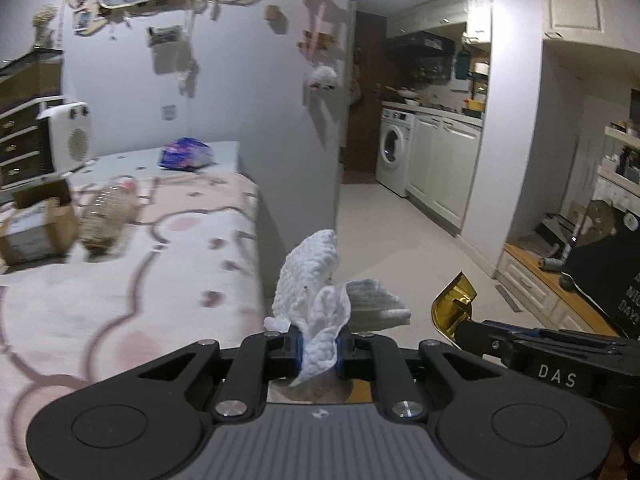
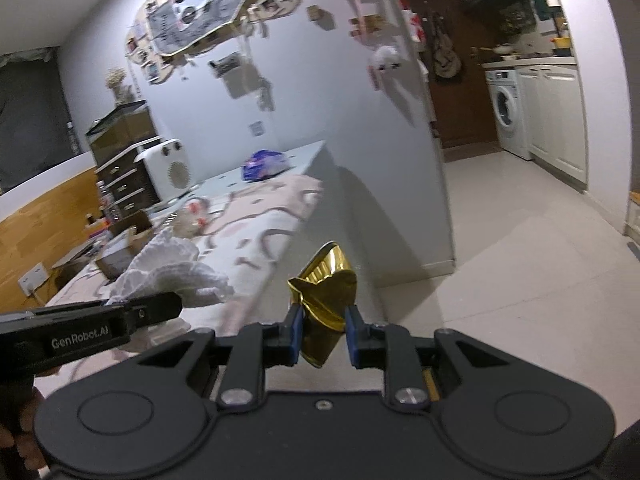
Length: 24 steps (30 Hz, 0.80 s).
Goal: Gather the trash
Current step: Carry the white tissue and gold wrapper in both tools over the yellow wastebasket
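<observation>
Jaws of the left gripper (image 1: 319, 346) pinch a crumpled white tissue (image 1: 310, 296), its bulk standing free above the pads. Jaws of the right gripper (image 2: 322, 334) clamp a folded gold foil wrapper (image 2: 325, 300) by its lower end. Both pieces hang over the bed's edge, apparently gathered for disposal. Bed (image 1: 120, 280), at 9 o'clock in the left view: plastic bottle (image 1: 108, 216), cardboard box (image 1: 36, 228), purple packet (image 1: 186, 154) at 11 o'clock, probably uncollected trash.
</observation>
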Tool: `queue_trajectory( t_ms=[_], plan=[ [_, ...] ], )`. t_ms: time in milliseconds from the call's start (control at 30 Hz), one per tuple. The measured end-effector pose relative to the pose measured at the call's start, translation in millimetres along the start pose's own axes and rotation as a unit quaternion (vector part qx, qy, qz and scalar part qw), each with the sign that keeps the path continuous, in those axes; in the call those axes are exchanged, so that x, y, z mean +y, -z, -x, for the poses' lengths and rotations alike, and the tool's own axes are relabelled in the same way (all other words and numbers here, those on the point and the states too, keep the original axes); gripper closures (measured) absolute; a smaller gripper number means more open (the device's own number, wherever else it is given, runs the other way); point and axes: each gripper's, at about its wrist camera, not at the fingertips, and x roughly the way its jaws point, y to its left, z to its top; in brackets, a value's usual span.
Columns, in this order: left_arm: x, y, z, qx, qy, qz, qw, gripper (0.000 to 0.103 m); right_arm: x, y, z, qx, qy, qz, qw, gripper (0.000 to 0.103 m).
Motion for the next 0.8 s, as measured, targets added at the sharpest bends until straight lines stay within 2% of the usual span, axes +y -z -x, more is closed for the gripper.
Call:
queue_trajectory(
  t_ms=[233,433,800],
  plan=[
    [-57.9,12.9,-44.9,0.033,0.031,-0.004,0.999,0.088,-60.7,4.7,1.2,0.007,0.032,-0.018,0.999,0.08],
    [-86.3,31.4,-95.2,0.07,0.04,0.012,0.9967,0.088,-106.4,14.7,-12.4,0.027,0.054,-0.035,0.998,0.08],
    [-81.3,83.7,-215.1,0.153,0.014,0.045,0.9871,0.088,-175.1,45.4,-81.3,0.082,0.074,-0.059,0.992,0.08]
  ],
)
